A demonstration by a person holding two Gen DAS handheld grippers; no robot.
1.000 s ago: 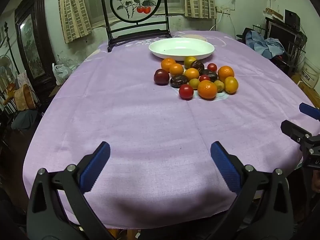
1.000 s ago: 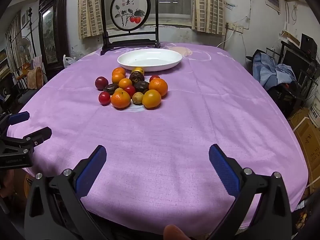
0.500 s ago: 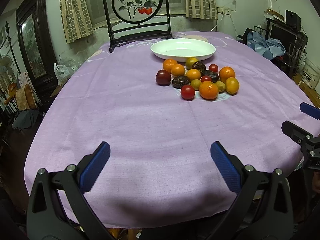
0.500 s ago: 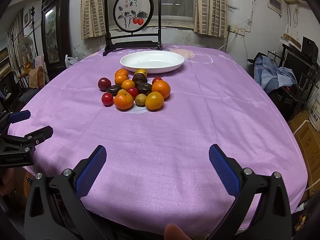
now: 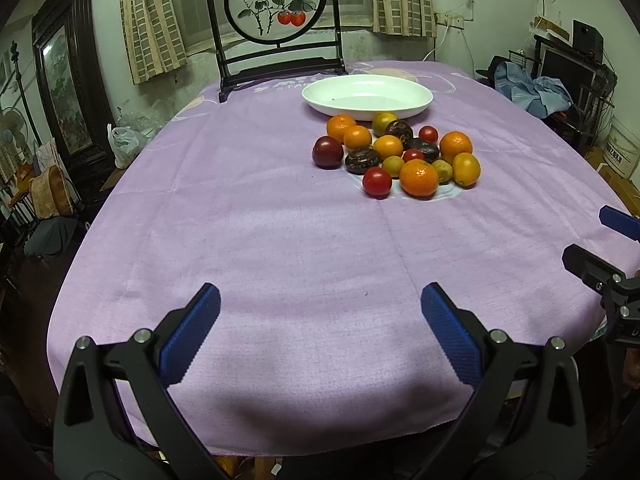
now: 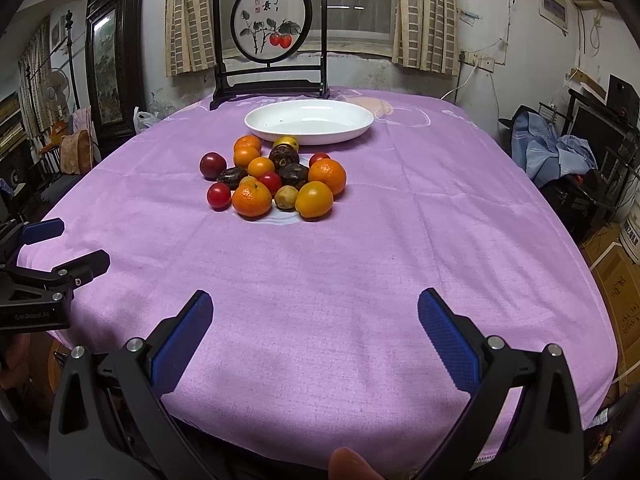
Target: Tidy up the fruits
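Note:
A pile of fruit lies on the purple tablecloth: oranges, red tomatoes, dark passion fruits, a plum and small yellow fruits. It also shows in the right wrist view. An empty white oval plate stands just behind the pile, seen too in the right wrist view. My left gripper is open and empty above the near table edge, far short of the fruit. My right gripper is open and empty, also near the front edge.
A dark framed round panel with a persimmon painting stands at the table's far edge behind the plate. The purple-covered table drops off at its front edge. Furniture and clutter stand around the room.
Both grippers have moved slightly forward and up, so the fruit and plate look a little nearer. Both stay open.

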